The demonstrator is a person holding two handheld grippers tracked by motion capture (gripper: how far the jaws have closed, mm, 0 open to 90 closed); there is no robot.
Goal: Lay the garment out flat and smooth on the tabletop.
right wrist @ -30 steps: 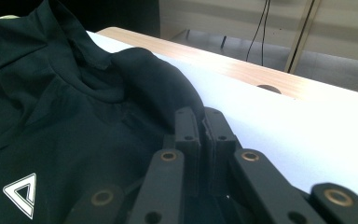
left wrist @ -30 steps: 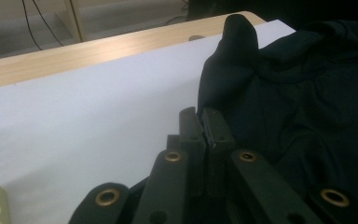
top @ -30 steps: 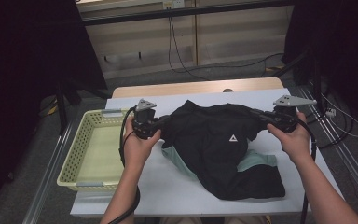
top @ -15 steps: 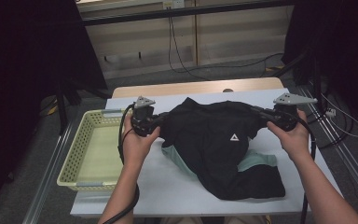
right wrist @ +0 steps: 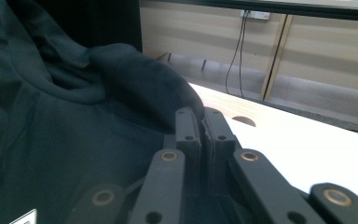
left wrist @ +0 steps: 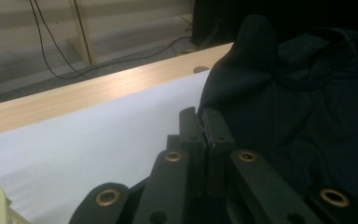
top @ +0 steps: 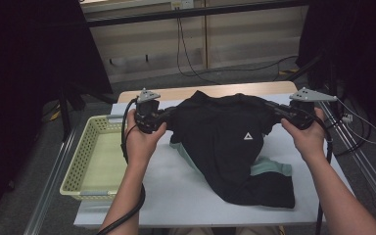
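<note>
Black shirt (top: 225, 142) hanging between left claw (top: 169, 115) and right claw (top: 273, 110), each clamped shut on a shoulder, collar edge pulled taut above the white tabletop (top: 176, 191) and hem with pale green lining still resting on it. Compared with a second ago, left shoulder lifted slightly higher, right one about where it was, so likely being raised and spread for folding or moving. Yellow perforated basket (top: 85, 171) just left of the tabletop, nothing visible inside.
</note>
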